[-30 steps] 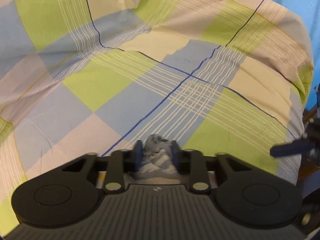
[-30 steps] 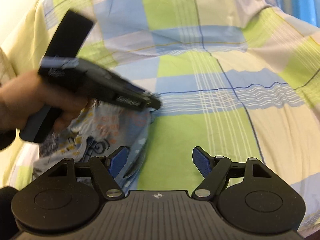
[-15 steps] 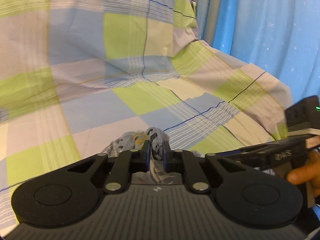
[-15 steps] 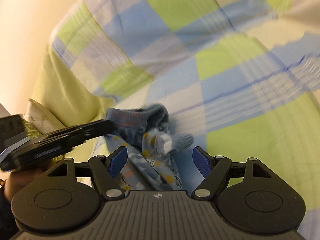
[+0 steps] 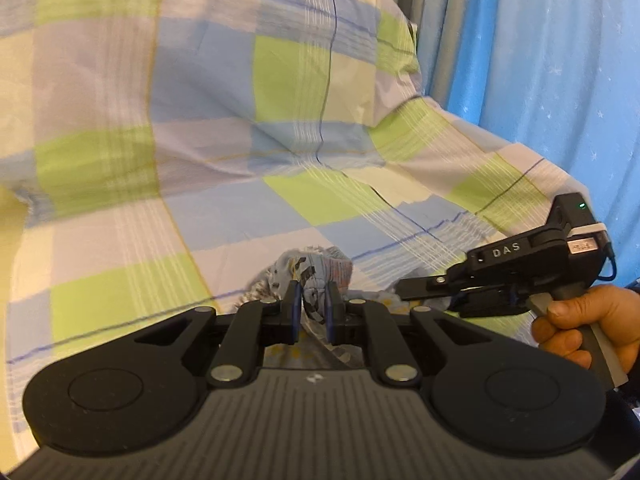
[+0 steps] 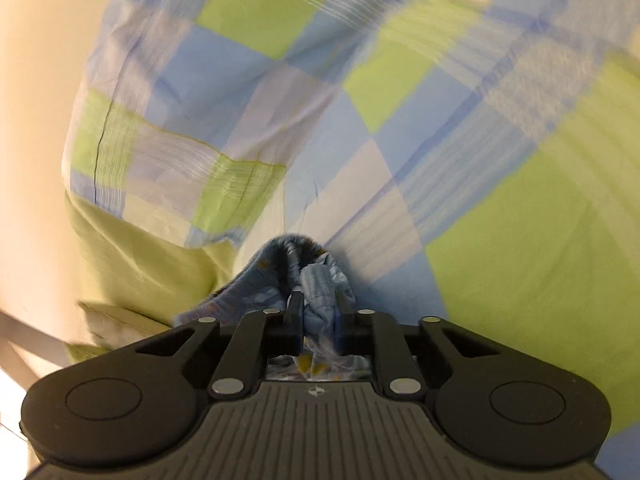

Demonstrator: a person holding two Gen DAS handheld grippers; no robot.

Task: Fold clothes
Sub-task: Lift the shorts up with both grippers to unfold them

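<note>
Room: a bed point(image 5: 224, 216) under a checked sheet of green, blue and pale squares fills both views; a blue curtain point(image 5: 560, 80) hangs beyond the bed's far edge, and a cream wall point(image 6: 36, 120) runs along the bed's other side.
Pillow: a checked pillow point(image 5: 120, 92) lies at the head of the bed, with a plain green one point(image 6: 132, 256) below it against the wall.
Garment: a small blue printed garment point(image 5: 308, 272) sits low over the sheet near the bed's middle, bunched and crumpled, not spread flat.
Left hand-held gripper: the left hand-held gripper point(image 5: 310, 308) is clamped on a fold of the garment.
Right hand-held gripper: the right hand-held gripper point(image 6: 318, 316) is now closed on another bunch of the same cloth point(image 6: 320, 284); 0.5 s ago its fingers stood wide apart above the garment. In the left view its body point(image 5: 520, 268) sits just beside the garment, held by a hand point(image 5: 588, 328).
Change: 1 grip has become 2.
Meaning: with 2 holds, the garment can probably be lifted and stretched open, the likely first step before any fold.
Risk: both grips hold wadded cloth, so layers may be caught together.
</note>
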